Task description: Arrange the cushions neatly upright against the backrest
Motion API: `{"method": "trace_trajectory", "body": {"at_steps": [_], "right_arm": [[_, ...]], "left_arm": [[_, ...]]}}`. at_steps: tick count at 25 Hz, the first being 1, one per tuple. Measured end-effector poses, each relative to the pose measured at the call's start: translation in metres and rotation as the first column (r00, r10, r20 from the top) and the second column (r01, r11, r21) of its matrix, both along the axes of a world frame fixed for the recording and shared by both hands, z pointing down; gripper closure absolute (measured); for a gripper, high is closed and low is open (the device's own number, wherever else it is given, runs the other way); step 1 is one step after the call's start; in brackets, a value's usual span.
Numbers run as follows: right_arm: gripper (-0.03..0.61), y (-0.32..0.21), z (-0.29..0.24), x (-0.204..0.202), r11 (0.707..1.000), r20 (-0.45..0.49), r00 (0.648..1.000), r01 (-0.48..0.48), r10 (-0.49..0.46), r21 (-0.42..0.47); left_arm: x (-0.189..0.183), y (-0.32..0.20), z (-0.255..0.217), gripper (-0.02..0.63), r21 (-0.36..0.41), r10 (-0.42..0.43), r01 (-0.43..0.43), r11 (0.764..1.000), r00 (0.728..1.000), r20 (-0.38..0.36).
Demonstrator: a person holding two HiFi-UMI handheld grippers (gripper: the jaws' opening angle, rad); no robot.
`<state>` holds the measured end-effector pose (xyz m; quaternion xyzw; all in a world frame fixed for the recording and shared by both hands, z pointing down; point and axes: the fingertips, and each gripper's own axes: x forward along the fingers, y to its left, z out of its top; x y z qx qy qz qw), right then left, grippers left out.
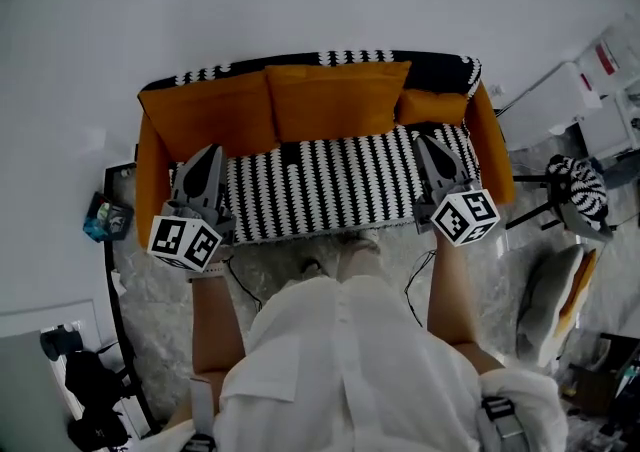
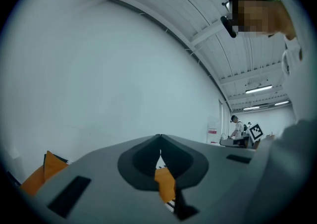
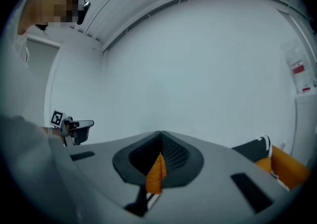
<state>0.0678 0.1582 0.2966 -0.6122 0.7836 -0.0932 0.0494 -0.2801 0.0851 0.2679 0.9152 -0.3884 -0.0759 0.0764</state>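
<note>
- I see three orange cushions upright along the sofa's [image 1: 150,180] backrest [image 1: 440,68]: a wide left cushion [image 1: 210,115], a bigger middle cushion [image 1: 335,100] touching it, and a small right cushion [image 1: 432,105]
- My left gripper [image 1: 210,152] sits over the striped seat's [image 1: 330,185] left end, jaws pressed together, empty
- My right gripper [image 1: 422,140] sits over the right end, jaws likewise together, holding nothing

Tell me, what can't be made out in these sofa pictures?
- Right cushion, head view: partly behind the middle cushion; its pose is unclear.
- Sofa, both gripper views: the shut left claw and right claw block all but slivers.
- Floor before the sofa, head view: hidden by the person.
</note>
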Motion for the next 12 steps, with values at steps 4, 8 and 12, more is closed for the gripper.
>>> {"method": "trace_trajectory", "body": {"at_steps": [4,8,12], "right_arm": [[0.572,0.016,0.005,-0.005,1.0,0.005,1.0,-0.002,0.002,-0.008],[0.572,0.015,-0.006,-0.006,1.0,-0.022,1.0,0.017,-0.017,0.006],[0.572,0.024,-0.005,-0.005,0.999,-0.031,0.999,0.033,-0.033,-0.004]], "left_arm": [[0.003,0.021,-0.001,0.598,-0.007,0.032,-0.032,0.999,0.999,0.014],[0.006,0.028,-0.011,0.598,0.013,0.044,-0.044,0.999,0.999,0.009],[0.012,0.036,-0.014,0.598,0.016,0.054,-0.054,0.998,0.999,-0.005]]}}
